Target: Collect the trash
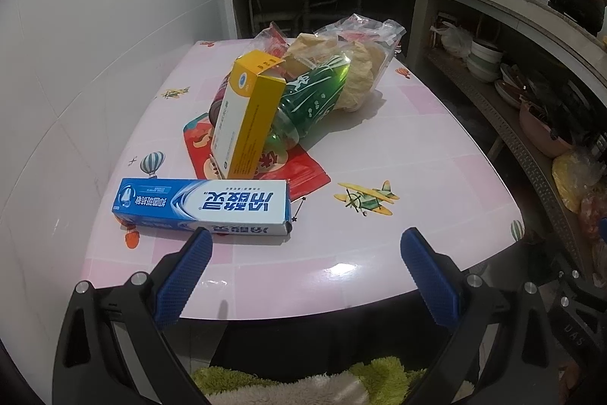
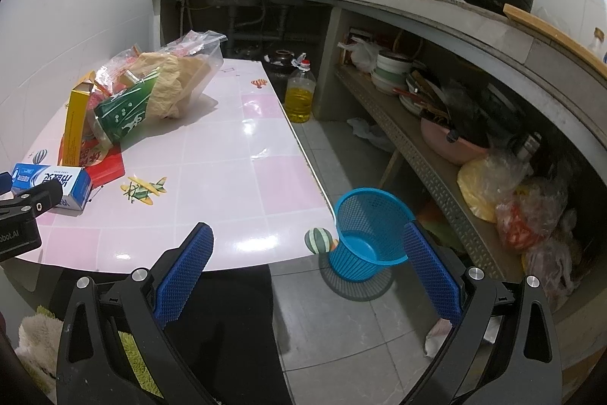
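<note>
With my left gripper (image 1: pixel 305 241) wide and empty just short of the toothpaste box (image 1: pixel 203 205) (right gripper (image 2: pixel 307 238) equally wide), I risk nudging it into the leaning yellow box (image 1: pixel 246 118).

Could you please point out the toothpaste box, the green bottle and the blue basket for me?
toothpaste box (image 1: pixel 201 202): left wrist view, middle of its top face.
green bottle (image 1: pixel 307 101): left wrist view, its labelled body.
blue basket (image 2: pixel 364 219): right wrist view, inner mesh wall.
</note>
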A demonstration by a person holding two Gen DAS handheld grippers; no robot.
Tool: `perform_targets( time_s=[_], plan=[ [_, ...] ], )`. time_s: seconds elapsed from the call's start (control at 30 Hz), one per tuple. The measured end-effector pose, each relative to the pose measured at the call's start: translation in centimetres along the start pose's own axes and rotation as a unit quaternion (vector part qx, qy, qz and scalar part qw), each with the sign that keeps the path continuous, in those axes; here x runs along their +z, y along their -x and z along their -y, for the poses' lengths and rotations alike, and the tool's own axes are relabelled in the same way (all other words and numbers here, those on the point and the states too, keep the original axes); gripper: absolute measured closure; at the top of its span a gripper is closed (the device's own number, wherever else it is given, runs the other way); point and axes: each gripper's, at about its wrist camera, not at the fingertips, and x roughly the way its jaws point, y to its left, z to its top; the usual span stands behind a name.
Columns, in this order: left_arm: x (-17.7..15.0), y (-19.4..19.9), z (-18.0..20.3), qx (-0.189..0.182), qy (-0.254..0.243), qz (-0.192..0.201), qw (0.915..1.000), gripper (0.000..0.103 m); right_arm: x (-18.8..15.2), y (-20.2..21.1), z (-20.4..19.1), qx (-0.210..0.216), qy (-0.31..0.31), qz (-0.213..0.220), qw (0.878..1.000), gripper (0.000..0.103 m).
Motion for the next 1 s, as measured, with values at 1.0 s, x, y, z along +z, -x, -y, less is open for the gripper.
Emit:
perform_targets(
  time_s=[1.0],
  plan=[
    [-0.07, -0.01, 0.05, 0.004, 0.001, -0.004, 1.0, 0.006, -0.13, -0.35, 0.2, 0.001, -0.002, -0.002, 1.0, 0.008]
  ],
)
